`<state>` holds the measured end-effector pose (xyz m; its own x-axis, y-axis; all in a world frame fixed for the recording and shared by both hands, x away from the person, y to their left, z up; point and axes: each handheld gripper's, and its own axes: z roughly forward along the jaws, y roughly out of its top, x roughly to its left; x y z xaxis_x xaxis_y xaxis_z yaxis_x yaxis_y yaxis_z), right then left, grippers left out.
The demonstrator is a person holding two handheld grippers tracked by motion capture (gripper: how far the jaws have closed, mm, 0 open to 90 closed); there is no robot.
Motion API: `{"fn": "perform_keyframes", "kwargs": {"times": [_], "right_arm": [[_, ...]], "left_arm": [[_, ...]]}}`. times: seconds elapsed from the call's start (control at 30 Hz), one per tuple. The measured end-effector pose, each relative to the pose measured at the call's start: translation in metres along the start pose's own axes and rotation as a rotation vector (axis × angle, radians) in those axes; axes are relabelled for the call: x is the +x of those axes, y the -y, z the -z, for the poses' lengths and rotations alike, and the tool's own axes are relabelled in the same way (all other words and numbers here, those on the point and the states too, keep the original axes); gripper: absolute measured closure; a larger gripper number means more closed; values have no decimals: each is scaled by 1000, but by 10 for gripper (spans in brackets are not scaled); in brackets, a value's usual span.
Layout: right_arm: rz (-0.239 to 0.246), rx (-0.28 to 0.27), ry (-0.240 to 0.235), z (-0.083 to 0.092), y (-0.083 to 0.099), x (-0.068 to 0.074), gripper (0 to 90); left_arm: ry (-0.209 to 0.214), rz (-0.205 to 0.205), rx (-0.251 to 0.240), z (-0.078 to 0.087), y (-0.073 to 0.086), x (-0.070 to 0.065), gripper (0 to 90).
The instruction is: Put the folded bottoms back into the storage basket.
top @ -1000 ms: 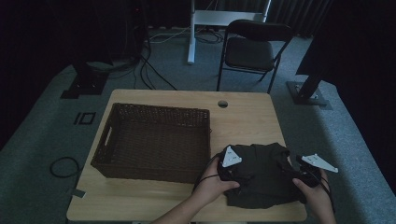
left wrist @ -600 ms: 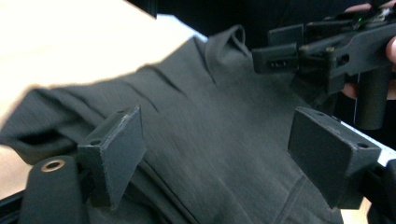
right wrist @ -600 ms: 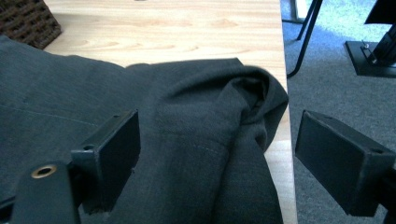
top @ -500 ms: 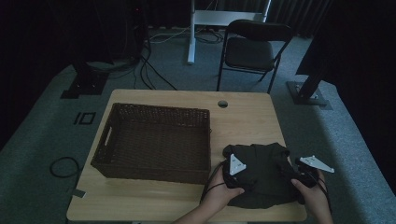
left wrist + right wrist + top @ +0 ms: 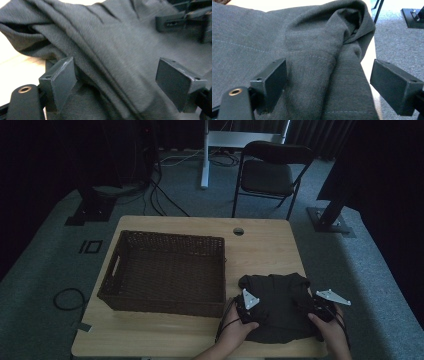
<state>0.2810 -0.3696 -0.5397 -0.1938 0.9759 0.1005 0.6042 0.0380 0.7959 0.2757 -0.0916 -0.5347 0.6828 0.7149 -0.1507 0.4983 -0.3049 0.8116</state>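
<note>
Dark grey cloth [image 5: 277, 307], a crumpled garment, lies on the wooden table [image 5: 260, 247] just to the right of the brown wicker basket [image 5: 165, 272], at the near right corner of the table. One edge of the cloth is very near the right wall of the basket, but I cannot tell if they touch. Far from the basket, its folds reach almost to the right edge of the table.

Both grippers are low over this cloth. The left gripper [image 5: 248, 306] is at the side of the cloth nearest the basket, held by the person's left hand [image 5: 239, 327]. In the left gripper view its jaws stand wide apart and have just been opening further; a thick fold of the cloth [image 5: 110, 62] runs between them, and the pads do not press on it. The other gripper is seen farther off in that view, at the upper right.

The right gripper [image 5: 320, 307] is at the side of the cloth away from the basket, held by the right hand [image 5: 334, 332]. In the right gripper view its jaws are also spread wide, with a rolled ridge of the cloth [image 5: 329, 65] between them. The left pad lies close against the fabric, the right pad is apart from it, above the table edge and the grey carpet [image 5: 402, 45].

Behind the table, beyond the basket, stands a black folding chair [image 5: 270, 175].
</note>
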Motion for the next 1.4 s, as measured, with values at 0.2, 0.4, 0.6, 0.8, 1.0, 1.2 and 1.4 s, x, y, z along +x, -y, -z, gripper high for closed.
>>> {"fn": "perform_keyframes", "kwargs": {"times": [0.2,0.4,0.6,0.8,1.0,1.2,1.4], "right_arm": [[8,22,-17,-4,2,3,139],[-3,38,-43,-6,4,3,139],[-42,50,-67,-9,7,3,118],[-81,68,-80,-11,8,2,128],[-88,104,-106,-11,2,2,248],[-97,119,-174,-10,-1,4,544],[-21,101,-129,-3,-3,15,636]], "left_arm": [[-4,23,24,-9,5,3,165],[-2,33,41,-12,7,7,161],[11,45,76,-16,5,7,128],[20,72,89,-21,3,9,109],[19,34,97,-28,-3,9,175],[63,75,76,-29,-3,4,569],[62,42,95,-26,-11,-1,695]]}}
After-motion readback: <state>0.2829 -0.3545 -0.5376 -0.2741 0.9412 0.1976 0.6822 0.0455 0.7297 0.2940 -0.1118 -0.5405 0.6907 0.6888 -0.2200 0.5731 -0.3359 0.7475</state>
